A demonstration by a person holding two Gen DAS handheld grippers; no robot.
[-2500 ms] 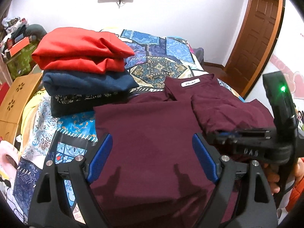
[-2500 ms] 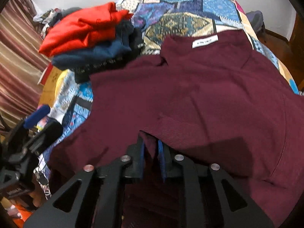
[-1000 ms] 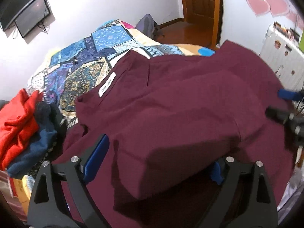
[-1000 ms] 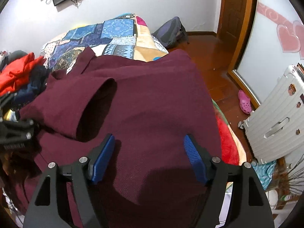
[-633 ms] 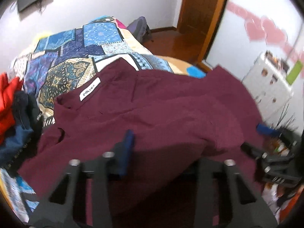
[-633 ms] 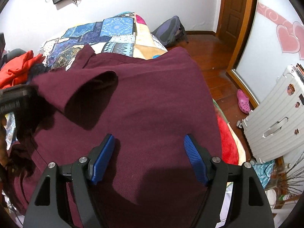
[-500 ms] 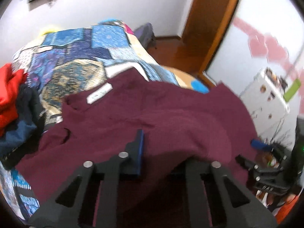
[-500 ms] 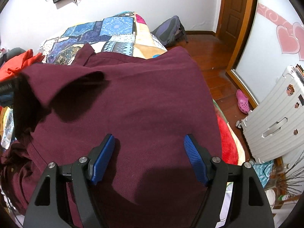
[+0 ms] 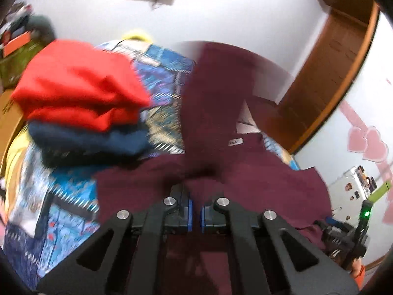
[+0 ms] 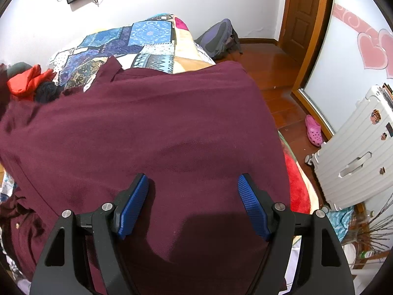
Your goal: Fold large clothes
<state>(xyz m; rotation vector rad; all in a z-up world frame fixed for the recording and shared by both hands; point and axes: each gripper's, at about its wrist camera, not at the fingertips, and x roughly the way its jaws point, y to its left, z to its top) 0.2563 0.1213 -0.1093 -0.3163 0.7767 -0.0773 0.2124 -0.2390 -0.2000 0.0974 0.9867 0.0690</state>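
L gripper angled down over the bed, jaws pinched tight on a fold of the maroon shirt, cloth lifted w/ a flap standing up ahead, blurred. R gripper tilted steeply down above the shirt's flat back, jaws spread wide, holding nothing. Shirt lies across the patchwork quilt, beside folded red & navy stack

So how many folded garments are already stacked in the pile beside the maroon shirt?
3, as far as the blurred left wrist view shows: a red one on top, a navy one under it, and a dark one at the bottom. More may be hidden beneath.
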